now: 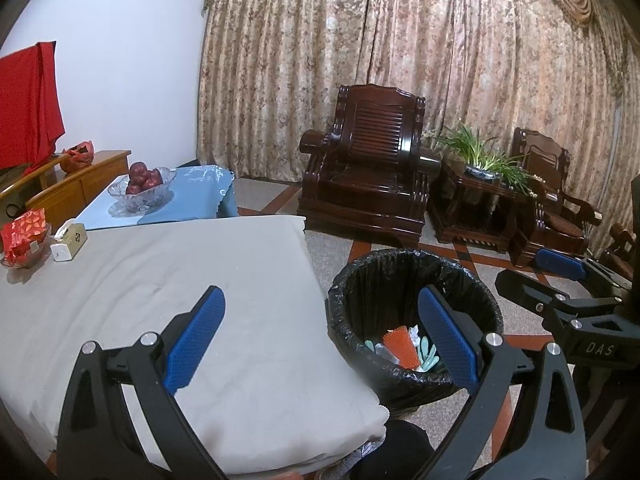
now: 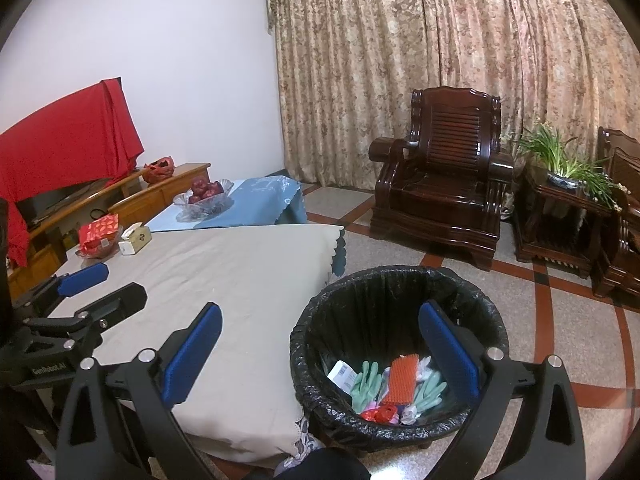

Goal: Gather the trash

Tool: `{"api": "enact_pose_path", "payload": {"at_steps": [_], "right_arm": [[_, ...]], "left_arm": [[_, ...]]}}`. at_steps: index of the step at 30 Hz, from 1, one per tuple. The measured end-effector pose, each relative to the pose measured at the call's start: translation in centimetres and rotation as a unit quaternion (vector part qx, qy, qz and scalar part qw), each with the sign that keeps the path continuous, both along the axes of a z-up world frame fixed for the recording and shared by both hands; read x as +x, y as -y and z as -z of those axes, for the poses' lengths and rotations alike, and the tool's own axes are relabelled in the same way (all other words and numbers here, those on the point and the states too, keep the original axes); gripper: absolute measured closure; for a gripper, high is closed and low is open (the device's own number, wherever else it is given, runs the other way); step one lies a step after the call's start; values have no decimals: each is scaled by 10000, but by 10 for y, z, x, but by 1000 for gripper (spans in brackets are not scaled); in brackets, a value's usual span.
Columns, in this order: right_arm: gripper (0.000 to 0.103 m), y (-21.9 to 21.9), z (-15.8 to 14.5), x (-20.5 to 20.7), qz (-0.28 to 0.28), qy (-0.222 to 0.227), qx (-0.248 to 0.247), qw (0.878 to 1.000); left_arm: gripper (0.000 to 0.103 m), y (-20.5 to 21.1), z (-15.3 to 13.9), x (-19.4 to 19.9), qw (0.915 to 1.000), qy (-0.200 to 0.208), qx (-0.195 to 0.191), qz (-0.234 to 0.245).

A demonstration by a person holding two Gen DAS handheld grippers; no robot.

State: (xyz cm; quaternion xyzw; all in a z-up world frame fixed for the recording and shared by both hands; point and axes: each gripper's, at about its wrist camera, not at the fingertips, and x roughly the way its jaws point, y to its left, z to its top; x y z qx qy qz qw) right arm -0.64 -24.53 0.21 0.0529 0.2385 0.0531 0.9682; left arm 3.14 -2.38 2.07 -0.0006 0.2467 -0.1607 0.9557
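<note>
A round bin with a black liner point(image 1: 360, 280) point(image 2: 380, 280) stands on the floor beside the table's near right corner. Inside lie an orange ridged piece point(image 1: 397, 344) point(image 2: 402, 378), pale green gloves point(image 2: 362, 384), a white packet point(image 2: 342, 372) and red scraps point(image 2: 380, 414). My left gripper point(image 1: 320, 336) hangs open and empty over the table corner and bin rim. My right gripper point(image 2: 320, 352) is open and empty above the bin's near left rim. Each gripper shows in the other's view: the right one point(image 1: 560, 276), the left one point(image 2: 96, 284).
The table wears a beige cloth point(image 1: 160, 280) point(image 2: 240, 272). At its far left end sit a tissue box point(image 1: 69, 240) point(image 2: 135, 239) and a red-wrapped item in a glass dish point(image 1: 22, 236) point(image 2: 98, 234). Beyond are a bowl of red fruit point(image 1: 142, 188), dark wooden armchairs point(image 1: 368, 164) and a plant point(image 1: 480, 156).
</note>
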Motion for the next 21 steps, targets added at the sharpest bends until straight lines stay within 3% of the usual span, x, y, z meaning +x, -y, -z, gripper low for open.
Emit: {"api": "enact_pose_path", "payload": {"at_steps": [21], "right_arm": [[6, 0, 0, 2, 1, -25, 16, 10000]], "left_arm": [[8, 1, -1, 0, 10000, -14, 14, 5]]}}
